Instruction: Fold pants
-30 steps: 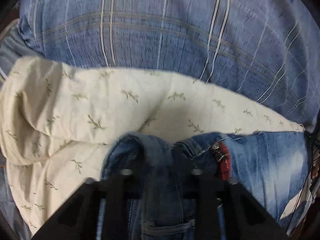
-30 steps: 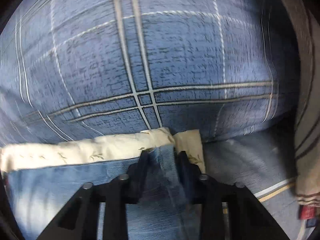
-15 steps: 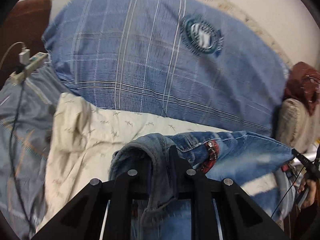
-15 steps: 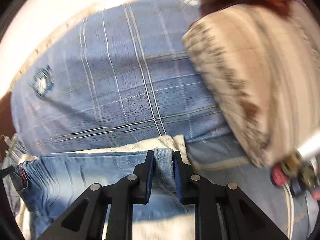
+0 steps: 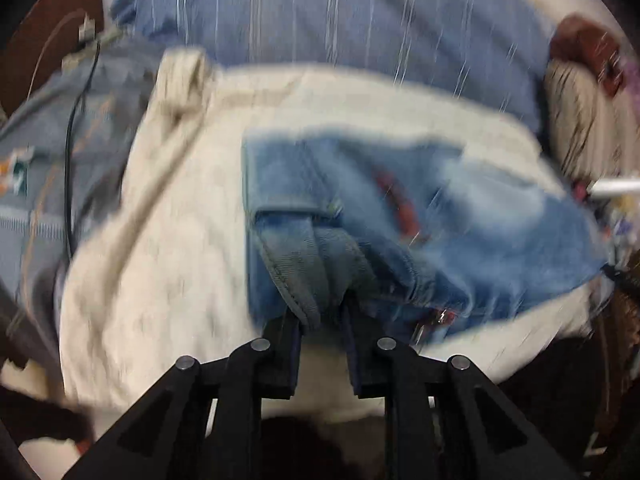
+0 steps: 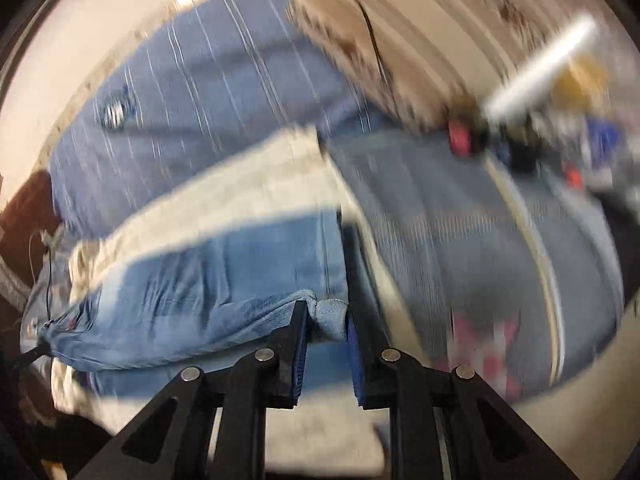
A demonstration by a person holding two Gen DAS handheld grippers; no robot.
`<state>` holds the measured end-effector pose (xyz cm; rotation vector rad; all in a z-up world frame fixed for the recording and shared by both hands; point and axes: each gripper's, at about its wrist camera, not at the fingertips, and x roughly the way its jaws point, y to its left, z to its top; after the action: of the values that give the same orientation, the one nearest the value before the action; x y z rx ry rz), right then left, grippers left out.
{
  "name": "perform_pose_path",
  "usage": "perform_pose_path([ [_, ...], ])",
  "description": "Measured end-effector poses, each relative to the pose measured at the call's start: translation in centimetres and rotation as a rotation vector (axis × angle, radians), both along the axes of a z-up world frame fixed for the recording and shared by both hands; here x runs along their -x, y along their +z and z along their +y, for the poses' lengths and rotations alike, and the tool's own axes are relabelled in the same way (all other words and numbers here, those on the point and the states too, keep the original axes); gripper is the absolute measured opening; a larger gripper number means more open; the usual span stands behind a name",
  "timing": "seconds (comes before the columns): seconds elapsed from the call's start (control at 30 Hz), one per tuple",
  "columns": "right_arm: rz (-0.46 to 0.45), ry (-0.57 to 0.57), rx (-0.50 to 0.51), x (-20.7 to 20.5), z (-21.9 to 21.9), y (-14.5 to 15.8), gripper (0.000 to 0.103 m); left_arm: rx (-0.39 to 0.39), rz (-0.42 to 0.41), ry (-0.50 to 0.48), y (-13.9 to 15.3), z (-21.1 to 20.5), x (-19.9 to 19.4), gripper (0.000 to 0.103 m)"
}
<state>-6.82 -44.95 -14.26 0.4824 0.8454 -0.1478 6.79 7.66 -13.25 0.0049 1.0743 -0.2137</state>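
Left wrist view, heavy blur. My left gripper (image 5: 322, 330) at bottom centre pinches a bunched fold of the jeans (image 5: 420, 216); its jaws have just been easing apart a little, denim still caught between the pads. The jeans spread from frame centre toward the right edge, lying on a cream sheet (image 5: 168, 248) that fills the lower left. A blue plaid quilt (image 5: 320, 16) runs across the top. A black cable (image 5: 70, 152) trails down the left side. A striped pillow (image 5: 580, 120) sits at the right edge.

Right wrist view, also blurred. My right gripper (image 6: 326, 340) at bottom centre pinches a light denim edge, jaws having just widened slightly with cloth between them. The jeans (image 6: 192, 292) stretch to the left of the frame over the cream sheet (image 6: 240, 184). Blue plaid quilt (image 6: 192, 92) upper left; grey bedding (image 6: 460, 240) at right.
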Motion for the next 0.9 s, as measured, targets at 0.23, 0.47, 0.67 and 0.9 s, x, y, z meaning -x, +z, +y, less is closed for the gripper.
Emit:
perform_pose_path([
  [0.23, 0.01, -0.036, -0.084, 3.4, -1.7, 0.2, 0.023, -0.129, -0.111, 0.02, 4.2, 1.3, 3.2, 0.027],
  [0.47, -0.092, -0.013, -0.066, 0.6, -0.8, 3.8, 0.034, -0.035, -0.201, -0.046, 6.7, -2.4, 2.3, 0.045],
  [0.67, -0.017, 0.049, -0.035, -7.9, 2.9, 3.0, 0.034, -0.003, -0.182, -0.133, 3.5, -8.9, -0.6, 0.046],
  [0.9, 0.199, 0.081, 0.025, -14.6, 5.4, -2.5, 0.034, -0.106, -0.063, -0.138, -2.3, -11.2, -1.8, 0.046],
])
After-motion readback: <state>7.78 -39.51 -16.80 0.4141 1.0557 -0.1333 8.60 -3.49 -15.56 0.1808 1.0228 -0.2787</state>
